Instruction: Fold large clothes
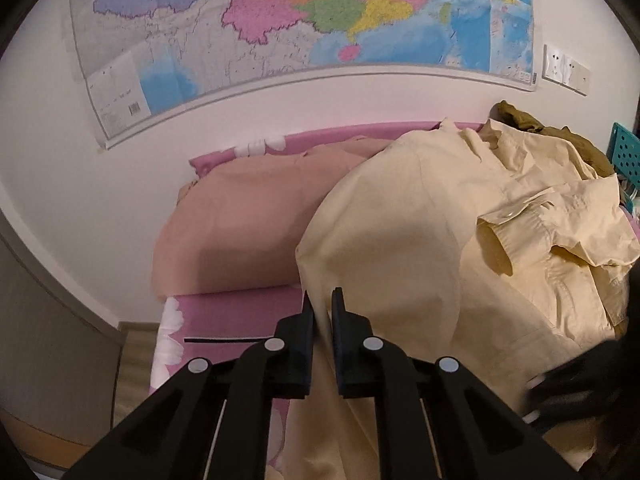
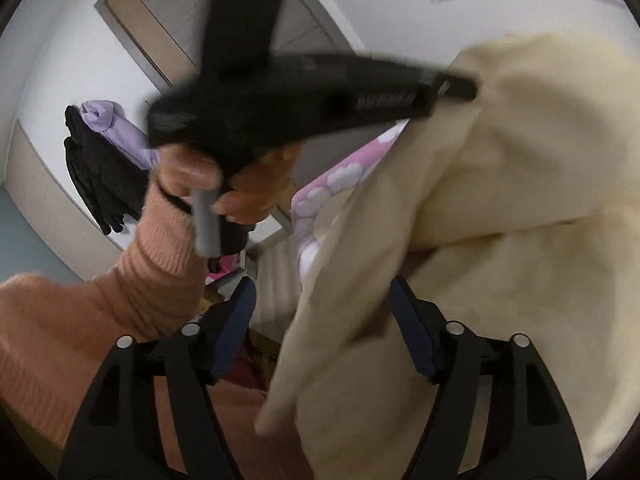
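Note:
A pale yellow shirt (image 1: 420, 240) lies crumpled across the pink bed (image 1: 240, 312); its cuff with a snap button shows to the right. My left gripper (image 1: 322, 300) is shut on the shirt's lower left edge, with cloth pinched between its fingers. In the right wrist view the same yellow shirt (image 2: 500, 200) hangs in folds. My right gripper (image 2: 324, 300) is open, with a hanging edge of the shirt between its fingers. The left gripper's body (image 2: 320, 96), held by a hand in a peach sweater, also shows there, blurred.
A folded peach garment (image 1: 248, 232) lies on the bed behind the shirt. An olive garment (image 1: 532, 124) and a teal basket (image 1: 624, 148) are at the far right. A map hangs on the wall (image 1: 280, 20). Dark and lilac clothes (image 2: 104, 152) hang by a door.

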Tool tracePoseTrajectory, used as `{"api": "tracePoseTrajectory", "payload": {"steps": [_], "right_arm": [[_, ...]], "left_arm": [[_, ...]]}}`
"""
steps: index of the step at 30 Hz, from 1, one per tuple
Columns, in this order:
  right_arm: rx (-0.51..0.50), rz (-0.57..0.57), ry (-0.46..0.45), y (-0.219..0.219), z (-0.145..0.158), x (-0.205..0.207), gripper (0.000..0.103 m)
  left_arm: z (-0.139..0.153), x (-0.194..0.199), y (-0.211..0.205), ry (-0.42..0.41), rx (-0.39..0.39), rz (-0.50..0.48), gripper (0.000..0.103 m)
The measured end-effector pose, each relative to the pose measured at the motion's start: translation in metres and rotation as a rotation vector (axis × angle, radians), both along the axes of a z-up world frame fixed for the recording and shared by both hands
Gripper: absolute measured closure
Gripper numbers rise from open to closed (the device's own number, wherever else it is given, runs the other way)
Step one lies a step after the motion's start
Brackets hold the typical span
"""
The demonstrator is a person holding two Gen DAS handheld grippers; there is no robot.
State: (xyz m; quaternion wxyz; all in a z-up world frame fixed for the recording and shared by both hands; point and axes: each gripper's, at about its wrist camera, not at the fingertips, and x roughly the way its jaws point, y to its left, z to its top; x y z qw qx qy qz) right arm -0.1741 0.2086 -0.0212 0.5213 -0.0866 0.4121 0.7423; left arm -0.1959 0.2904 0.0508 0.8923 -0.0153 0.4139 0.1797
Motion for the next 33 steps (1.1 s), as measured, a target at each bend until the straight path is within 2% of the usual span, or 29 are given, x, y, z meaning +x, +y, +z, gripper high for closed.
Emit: {"api": "tracePoseTrajectory", "payload": {"steps": [3, 4, 5, 6, 7, 9, 10, 12, 14, 17, 20, 22, 25, 26, 28, 30, 31, 32, 33], "right_arm": [[-0.06, -0.017, 0.009, 0.022, -0.016, -0.006, 0.041], [-0.07, -0.014, 0.018, 0.024, -0.018, -0.007, 0.056], [-0.068, -0.012, 0.01, 0.026, -0.017, -0.008, 0.081], [-0.053, -0.008, 0.006, 0.024, -0.013, -0.008, 0.092], [-0.032, -0.012, 0.014, 0.019, -0.006, -0.005, 0.098], [0.018, -0.024, 0.024, 0.006, 0.017, 0.004, 0.099], [0.054, -0.03, 0.014, -0.007, 0.036, 0.012, 0.1], [0.115, -0.062, -0.032, -0.033, 0.075, 0.03, 0.1], [0.149, -0.116, -0.106, -0.067, 0.116, 0.058, 0.1], [0.117, -0.235, -0.254, -0.115, 0.155, 0.096, 0.1], [0.009, -0.377, -0.371, -0.156, 0.168, 0.131, 0.1], [-0.063, -0.457, -0.39, -0.182, 0.159, 0.164, 0.1], [-0.176, -0.554, -0.385, -0.204, 0.13, 0.199, 0.1], [-0.198, -0.58, -0.346, -0.21, 0.117, 0.209, 0.099], [-0.249, -0.611, -0.328, -0.209, 0.085, 0.22, 0.099], [-0.266, -0.627, -0.282, -0.207, 0.064, 0.225, 0.095], [-0.273, -0.635, -0.287, -0.209, 0.055, 0.226, 0.08], [-0.271, -0.669, -0.31, -0.212, 0.049, 0.227, 0.045], [-0.254, -0.688, -0.313, -0.217, 0.051, 0.228, 0.031]], "left_arm": [[0.002, -0.001, -0.002, -0.007, -0.012, -0.005, 0.095], [0.003, -0.002, -0.003, -0.012, -0.013, -0.006, 0.094], [0.005, -0.003, -0.004, -0.023, -0.018, -0.006, 0.092], [0.007, -0.004, -0.004, -0.034, -0.026, -0.007, 0.091], [0.01, -0.006, -0.004, -0.049, -0.03, -0.011, 0.088], [0.023, -0.011, -0.005, -0.105, -0.038, -0.017, 0.076], [0.035, -0.017, -0.002, -0.17, -0.074, -0.019, 0.066], [0.059, -0.029, 0.006, -0.29, -0.14, -0.012, 0.063], [0.081, -0.037, 0.011, -0.381, -0.145, 0.007, 0.06], [0.1, -0.037, 0.007, -0.438, -0.131, 0.006, 0.053], [0.1, -0.019, -0.004, -0.418, -0.128, -0.027, 0.049], [0.088, 0.0, -0.016, -0.365, -0.104, -0.051, 0.046], [0.061, 0.036, -0.033, -0.265, -0.11, -0.09, 0.043], [0.053, 0.045, -0.036, -0.238, -0.108, -0.099, 0.039], [0.031, 0.07, -0.047, -0.163, -0.094, -0.117, 0.038], [0.011, 0.094, -0.059, -0.085, -0.083, -0.144, 0.038], [0.003, 0.104, -0.065, -0.051, -0.06, -0.148, 0.038], [-0.003, 0.11, -0.07, -0.028, -0.028, -0.147, 0.038], [-0.009, 0.117, -0.075, 0.005, 0.027, -0.136, 0.038]]}}
